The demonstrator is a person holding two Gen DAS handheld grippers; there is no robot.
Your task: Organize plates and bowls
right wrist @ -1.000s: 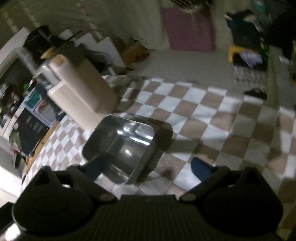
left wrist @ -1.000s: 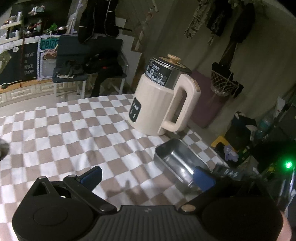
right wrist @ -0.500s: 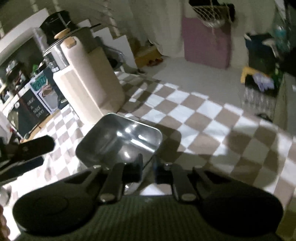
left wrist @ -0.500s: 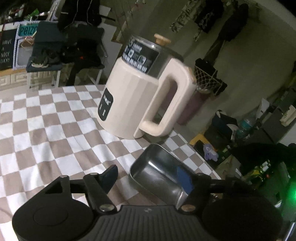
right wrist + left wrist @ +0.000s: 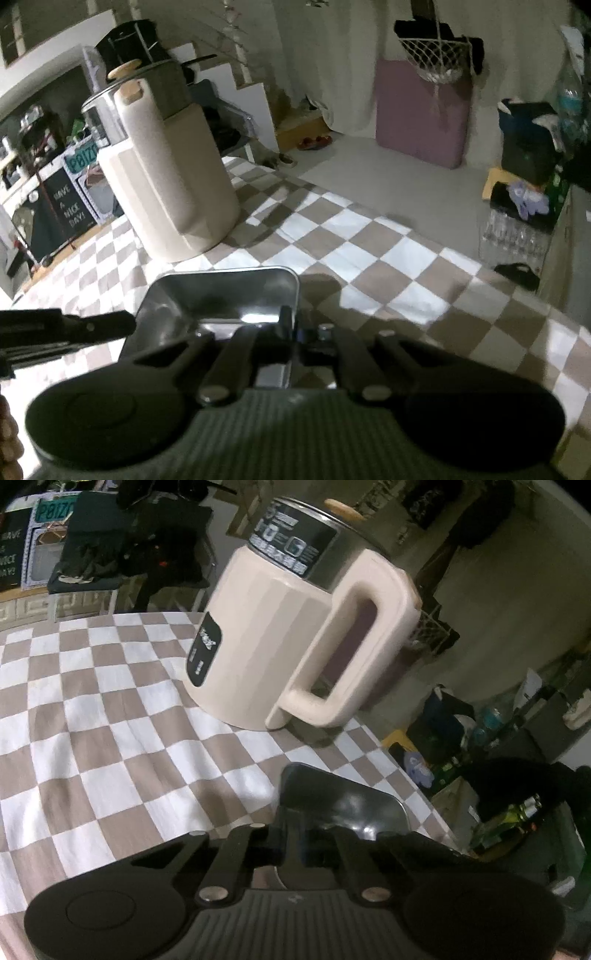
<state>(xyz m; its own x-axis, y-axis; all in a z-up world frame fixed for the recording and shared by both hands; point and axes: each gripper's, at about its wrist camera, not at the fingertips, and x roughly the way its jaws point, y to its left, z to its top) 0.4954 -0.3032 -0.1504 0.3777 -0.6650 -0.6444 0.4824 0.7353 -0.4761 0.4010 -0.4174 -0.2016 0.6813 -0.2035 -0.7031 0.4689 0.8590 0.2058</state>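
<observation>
A shiny rectangular metal tray (image 5: pixel 221 299) with rounded corners sat on the brown-and-white checked tablecloth (image 5: pixel 92 738), close to the table's edge. The right gripper (image 5: pixel 295 332) was pinching the tray's right wall, with one finger inside the tray and one outside, and its jaws had just been closing on that thin wall. The left gripper (image 5: pixel 295 843) was pinching the tray's near left wall the same way, and its jaws had just been closing too, with the metal wall between them. In the right wrist view the left gripper showed as a dark bar coming in from the left side and touching the tray's left wall. Just behind the tray stood a big cream-coloured electric kettle (image 5: pixel 280 627) with a thick loop handle, a black panel on its front, a steel band on top and a lid with a small wooden knob. The kettle was near the tray but not touching it. Past the table, the room was dim and full of stuff. A dark chair with clothes piled on it (image 5: pixel 122 554) stood beyond the far side of the table. A purple mat (image 5: pixel 421 114) leaned on the wall, and a white net basket (image 5: pixel 436 55) hung above it. A black sign with white letters (image 5: pixel 70 210) stood on the far left.
</observation>
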